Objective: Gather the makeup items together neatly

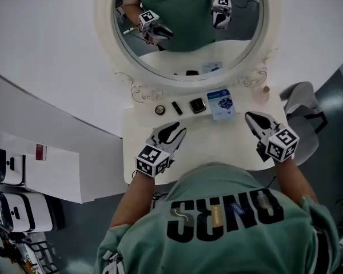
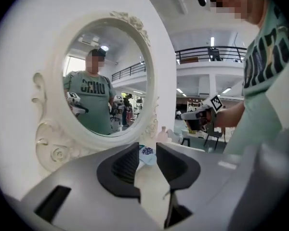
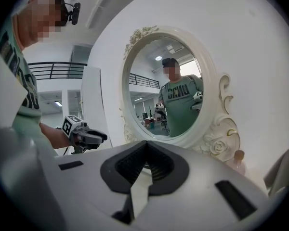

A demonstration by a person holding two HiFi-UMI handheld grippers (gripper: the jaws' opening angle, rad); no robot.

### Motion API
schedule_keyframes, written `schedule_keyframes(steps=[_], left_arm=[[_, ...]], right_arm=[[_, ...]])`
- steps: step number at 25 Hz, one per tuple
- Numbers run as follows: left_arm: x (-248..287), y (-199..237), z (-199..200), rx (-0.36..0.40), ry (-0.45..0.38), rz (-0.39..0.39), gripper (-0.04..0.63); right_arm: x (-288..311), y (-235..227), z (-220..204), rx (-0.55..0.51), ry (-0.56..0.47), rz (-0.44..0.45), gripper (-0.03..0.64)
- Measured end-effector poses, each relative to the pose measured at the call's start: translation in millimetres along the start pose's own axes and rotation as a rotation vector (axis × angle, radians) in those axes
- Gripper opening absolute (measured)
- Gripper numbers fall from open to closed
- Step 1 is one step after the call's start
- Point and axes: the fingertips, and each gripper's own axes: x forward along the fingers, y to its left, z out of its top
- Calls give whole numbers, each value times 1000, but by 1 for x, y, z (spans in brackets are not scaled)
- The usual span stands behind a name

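Nearby, a mirror (image 1: 107, 39) rises behind the compact (image 1: 198, 105).

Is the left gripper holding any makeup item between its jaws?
No, the left gripper has its jaws apart, with nothing gripped between them.

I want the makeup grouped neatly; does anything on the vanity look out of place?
Yes: the small pink bottle stands alone by the mirror frame at the right, apart from the row of round pot, black stick, black compact and blue packet.
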Motion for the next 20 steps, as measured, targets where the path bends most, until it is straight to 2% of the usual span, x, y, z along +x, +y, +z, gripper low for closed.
schedule_keyframes(steps=[3, 6, 12, 20], left_arm=[[-36, 13, -3, -76, -75, 70, 65], [-58, 24, -4, -115, -122, 115, 12], [-74, 28, -5, -208, -199, 115, 9], [-71, 18, 1, -200, -211, 96, 9]], right_arm=[[5, 9, 5, 0, 8, 0, -5], [9, 15, 8, 22, 9, -10, -5], [8, 22, 8, 7, 20, -31, -5], [-4, 17, 12, 7, 19, -55, -6]])
